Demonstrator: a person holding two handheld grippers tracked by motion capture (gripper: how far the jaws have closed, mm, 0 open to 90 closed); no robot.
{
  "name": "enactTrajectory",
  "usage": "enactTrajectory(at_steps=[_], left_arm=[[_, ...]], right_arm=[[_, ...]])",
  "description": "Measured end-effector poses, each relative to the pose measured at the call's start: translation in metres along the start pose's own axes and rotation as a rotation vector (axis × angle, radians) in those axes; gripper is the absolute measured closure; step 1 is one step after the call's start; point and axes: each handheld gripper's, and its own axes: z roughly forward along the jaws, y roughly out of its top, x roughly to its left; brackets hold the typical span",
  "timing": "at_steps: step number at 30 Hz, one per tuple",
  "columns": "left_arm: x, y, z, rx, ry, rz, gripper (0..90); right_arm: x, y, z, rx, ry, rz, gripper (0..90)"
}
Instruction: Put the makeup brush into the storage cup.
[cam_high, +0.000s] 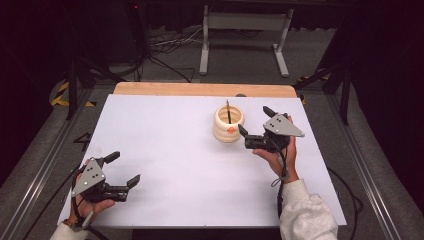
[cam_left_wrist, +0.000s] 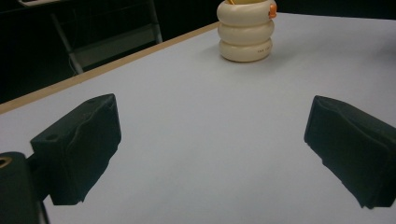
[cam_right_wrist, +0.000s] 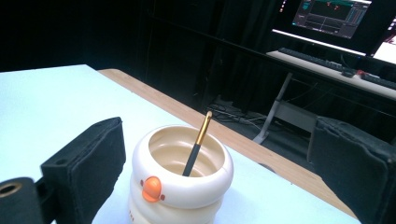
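A cream ringed pot (cam_high: 228, 124) with a small orange knob stands on the white table (cam_high: 175, 145), right of centre toward the back. A slim black pen with a gold tip (cam_high: 228, 111) leans inside it. My right gripper (cam_high: 255, 122) is open just right of the pot; in the right gripper view the pot (cam_right_wrist: 180, 179) and pen (cam_right_wrist: 196, 149) sit between the spread jaws. My left gripper (cam_high: 124, 169) is open and empty near the front left corner, pointing across the table at the distant pot (cam_left_wrist: 246, 30).
A wooden strip (cam_high: 200, 89) runs along the table's far edge. Behind it stand a metal desk frame (cam_high: 245, 35) and floor cables (cam_high: 165, 47). A monitor (cam_right_wrist: 334, 18) and keyboard (cam_right_wrist: 322, 60) sit in the dark background.
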Motion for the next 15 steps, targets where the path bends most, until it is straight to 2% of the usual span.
enactTrajectory(at_steps=[15], left_arm=[[0.000,-0.001,0.001,0.002,-0.001,0.003,4.6]], right_arm=[[0.000,-0.003,-0.012,-0.002,-0.003,-0.022,5.2]])
